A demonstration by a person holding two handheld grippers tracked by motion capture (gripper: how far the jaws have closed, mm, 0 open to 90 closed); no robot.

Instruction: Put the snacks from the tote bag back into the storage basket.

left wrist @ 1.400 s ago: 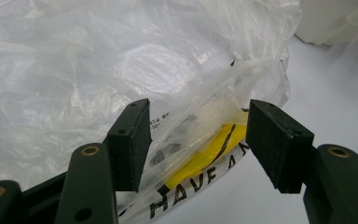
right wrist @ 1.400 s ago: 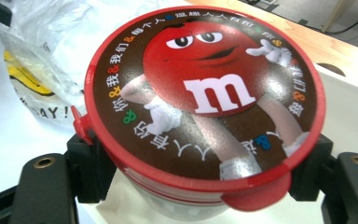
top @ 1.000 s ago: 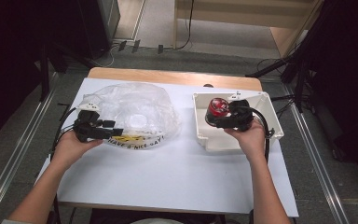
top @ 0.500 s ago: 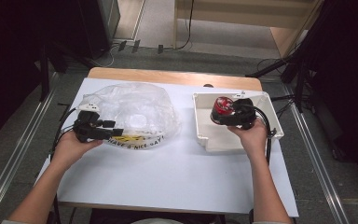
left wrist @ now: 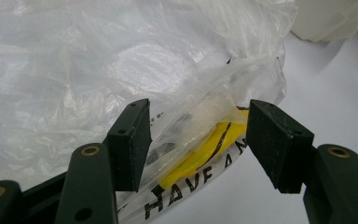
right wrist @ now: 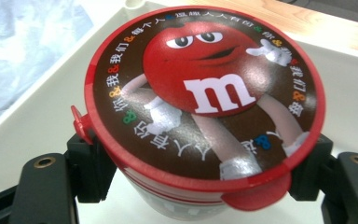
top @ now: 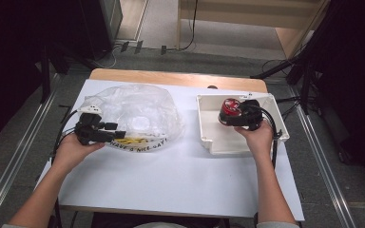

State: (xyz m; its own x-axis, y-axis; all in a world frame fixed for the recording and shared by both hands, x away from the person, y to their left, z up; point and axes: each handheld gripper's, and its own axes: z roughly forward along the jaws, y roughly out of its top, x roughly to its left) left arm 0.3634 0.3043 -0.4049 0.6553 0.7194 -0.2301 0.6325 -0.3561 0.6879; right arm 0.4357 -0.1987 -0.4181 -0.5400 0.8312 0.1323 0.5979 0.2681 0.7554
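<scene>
Lowered a little since the earlier frames, the right gripper [top: 235, 116] carries the red-lidded candy tub [right wrist: 204, 100] into the white bin [top: 209, 142]
Its jaws clamp the tub's sides; left gripper [left wrist: 196, 135] gapes around the plastic bag [top: 138, 111] edge on the table [top: 180, 180], seemingly unpinched

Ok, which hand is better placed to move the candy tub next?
Right. Its tongs already clamp the candy tub under the lid, inside the white bin. The left tongs stand open at the plastic bag.
</scene>
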